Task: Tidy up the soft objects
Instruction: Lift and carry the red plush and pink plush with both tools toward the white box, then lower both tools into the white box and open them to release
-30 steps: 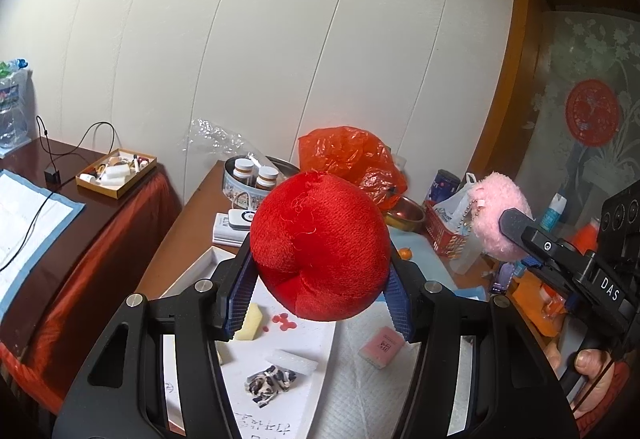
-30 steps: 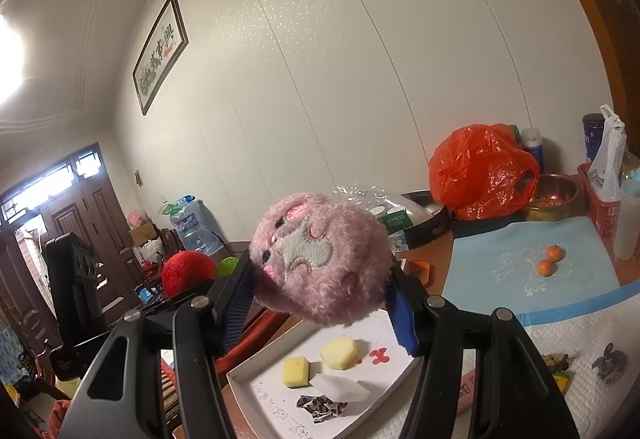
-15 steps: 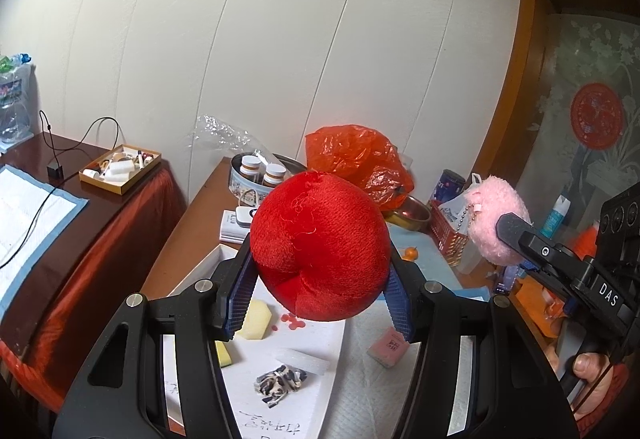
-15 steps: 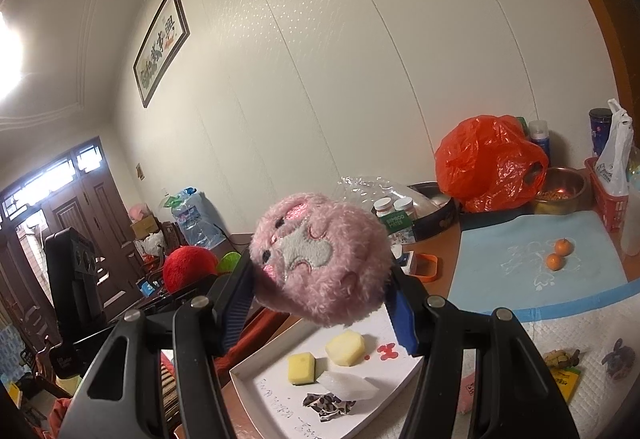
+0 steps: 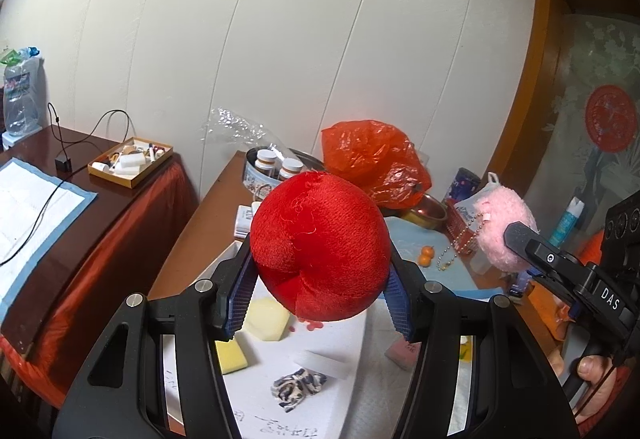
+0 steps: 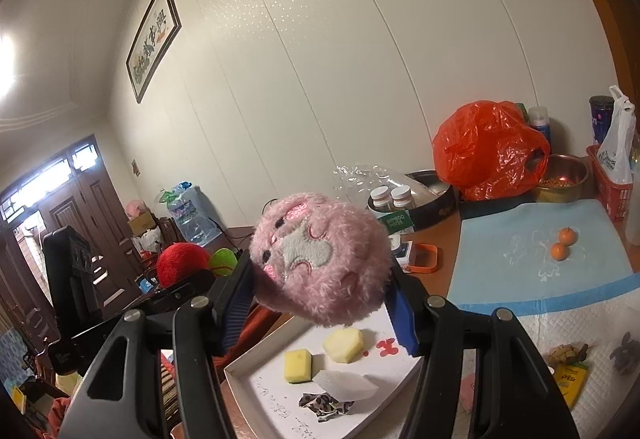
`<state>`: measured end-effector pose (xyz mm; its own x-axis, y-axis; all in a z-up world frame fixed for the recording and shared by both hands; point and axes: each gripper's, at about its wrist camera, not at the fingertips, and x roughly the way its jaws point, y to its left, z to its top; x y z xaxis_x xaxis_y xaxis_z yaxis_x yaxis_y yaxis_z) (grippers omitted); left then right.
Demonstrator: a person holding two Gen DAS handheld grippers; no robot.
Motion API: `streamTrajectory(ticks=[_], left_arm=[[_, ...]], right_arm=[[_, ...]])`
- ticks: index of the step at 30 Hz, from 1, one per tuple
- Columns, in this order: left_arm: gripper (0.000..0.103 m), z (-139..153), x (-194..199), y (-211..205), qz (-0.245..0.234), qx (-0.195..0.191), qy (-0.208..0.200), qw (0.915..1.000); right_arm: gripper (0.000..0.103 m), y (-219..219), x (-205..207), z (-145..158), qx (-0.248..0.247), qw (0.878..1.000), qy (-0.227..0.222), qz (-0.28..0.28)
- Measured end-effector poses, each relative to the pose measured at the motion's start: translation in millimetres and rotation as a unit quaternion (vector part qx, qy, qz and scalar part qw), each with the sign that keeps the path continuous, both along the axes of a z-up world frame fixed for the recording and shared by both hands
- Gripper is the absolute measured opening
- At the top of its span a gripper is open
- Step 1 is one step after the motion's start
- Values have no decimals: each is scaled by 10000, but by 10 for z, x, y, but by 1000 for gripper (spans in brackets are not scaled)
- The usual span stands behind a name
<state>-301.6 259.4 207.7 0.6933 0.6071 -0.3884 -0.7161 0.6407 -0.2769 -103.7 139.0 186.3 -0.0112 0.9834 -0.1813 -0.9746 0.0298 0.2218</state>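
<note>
While held high over the counter [image 5: 192, 239], pinching red plush ball [image 5: 320, 247] and pink plush toy [image 6: 320, 259]; risk slipping from jaws, dropping onto white tray [image 6: 392, 391].

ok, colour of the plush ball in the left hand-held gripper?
Bright red plush ball, held in the left hand-held gripper; clearest in the left wrist view.

Wood tabletop [image 5: 188, 239]: white tray [image 6: 384, 395], blue mat [image 6: 516, 263] with two oranges [image 6: 562, 243], red bag [image 6: 486, 149], brass bowl [image 6: 562, 179], round tin [image 5: 256, 175].
</note>
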Motion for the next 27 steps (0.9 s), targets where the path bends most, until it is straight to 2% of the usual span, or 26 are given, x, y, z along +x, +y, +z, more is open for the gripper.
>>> streamTrajectory(ticks=[6,12,20,27], left_arm=[[57,-214,28,173,197,-157,258,9994],[57,-505,52,289,385,-291,589,9971],[57,-1052,29,488,488,-945,917,9901],[59,-1298,101,612,495,-1286,1181,9834]], right_arm=[[60,184,62,-109,-246,9996,111,-19],[60,459,98,-350,-677,9976,171,12],[60,952,130,-889,-1527,9879,231,102],[65,1266,93,-1256,-2018,9789,210,249]])
